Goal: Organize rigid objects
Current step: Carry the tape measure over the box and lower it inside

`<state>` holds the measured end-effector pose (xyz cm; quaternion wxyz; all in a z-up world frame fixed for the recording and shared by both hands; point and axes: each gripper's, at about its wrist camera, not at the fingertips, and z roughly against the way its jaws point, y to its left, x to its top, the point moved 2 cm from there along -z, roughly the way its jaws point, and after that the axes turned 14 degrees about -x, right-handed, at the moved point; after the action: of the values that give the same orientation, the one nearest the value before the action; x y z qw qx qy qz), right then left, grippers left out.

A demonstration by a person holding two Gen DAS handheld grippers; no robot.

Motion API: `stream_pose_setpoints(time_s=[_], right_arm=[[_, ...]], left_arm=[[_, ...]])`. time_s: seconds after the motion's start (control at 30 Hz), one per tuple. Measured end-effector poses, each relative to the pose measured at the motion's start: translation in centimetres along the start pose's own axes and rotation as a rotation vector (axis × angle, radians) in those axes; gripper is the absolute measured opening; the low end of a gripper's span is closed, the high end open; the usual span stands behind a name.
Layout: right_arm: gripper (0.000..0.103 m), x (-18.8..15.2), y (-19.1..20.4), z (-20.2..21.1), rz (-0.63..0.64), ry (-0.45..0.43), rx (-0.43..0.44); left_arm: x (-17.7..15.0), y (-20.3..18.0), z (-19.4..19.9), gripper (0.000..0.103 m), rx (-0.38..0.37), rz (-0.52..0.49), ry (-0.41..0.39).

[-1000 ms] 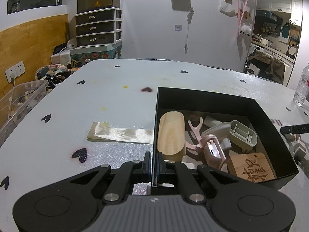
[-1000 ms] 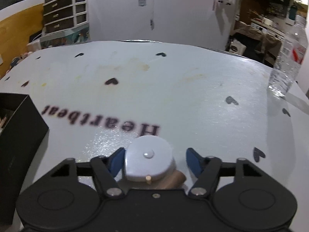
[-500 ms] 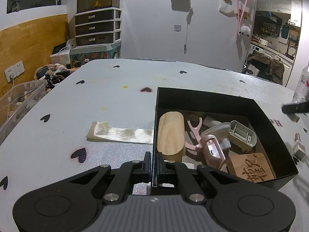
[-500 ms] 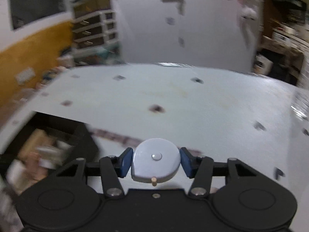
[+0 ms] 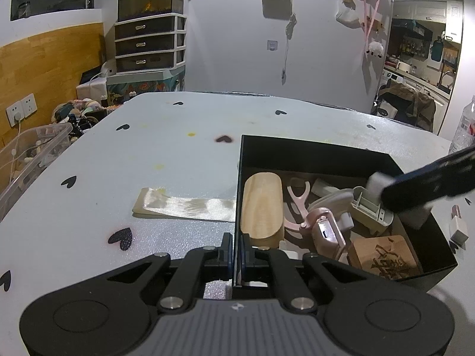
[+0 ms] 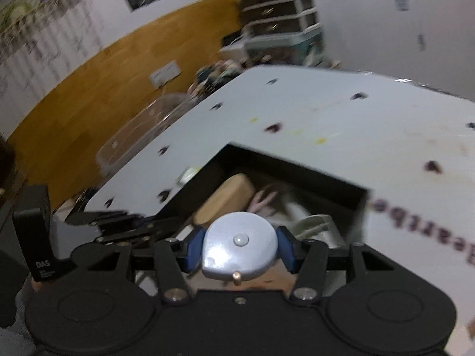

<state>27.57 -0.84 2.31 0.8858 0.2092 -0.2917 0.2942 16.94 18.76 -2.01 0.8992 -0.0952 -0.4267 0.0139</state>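
Since a second ago the right gripper (image 6: 240, 249) has swung from the open counter (image 5: 184, 154) to hang over the black box (image 5: 311, 155), carrying a pale blue round tape measure (image 6: 240, 246); its blue fingers (image 6: 286, 247) narrowed slightly on the way and now press the case from both sides. The left gripper (image 5: 236, 255) has not shifted: its fingers are pinched nearly together on the box's near wall, steadying it. In the left wrist view the right gripper shows as a dark blurred bar above the box's right side. Inside already lie a wooden oval block (image 5: 261, 204), a pink slingshot-shaped piece (image 5: 298, 201), a beige plastic part (image 5: 371, 210) and a carved wooden block (image 5: 386, 259). The risk now seems to be the release: let go from this height, the smooth round case could bounce off the heaped parts or strike the far wall and roll out, and a sideways knock could drag the box against the left hold.
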Motion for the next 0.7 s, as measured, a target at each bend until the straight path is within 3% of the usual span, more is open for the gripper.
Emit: stream_pose_setpoints(time_s=[0.23,0.37,0.47,0.7], right_arm=[[0.054,0.3,3.7,-2.6,0.085,0.062,0.042],[0.055,0.0,4.0,-3.5,0.085,0.103,0.032],[0.062,-0.1,4.1,-3.3,0.082,0.103,0.013],[0.062,0.1,3.4,-2.8,0.042,0.123,0.015]], left_arm=[[0.1,0.0,0.2,0.005,-0.006,-0.003,-0.005],[0.1,0.0,0.1,0.005,-0.009,-0.001,-0.006],[0.1,0.0,0.0,0.005,-0.012,-0.001,-0.008],[-0.1,0.2,0.1,0.005,-0.016,0.001,-0.011]])
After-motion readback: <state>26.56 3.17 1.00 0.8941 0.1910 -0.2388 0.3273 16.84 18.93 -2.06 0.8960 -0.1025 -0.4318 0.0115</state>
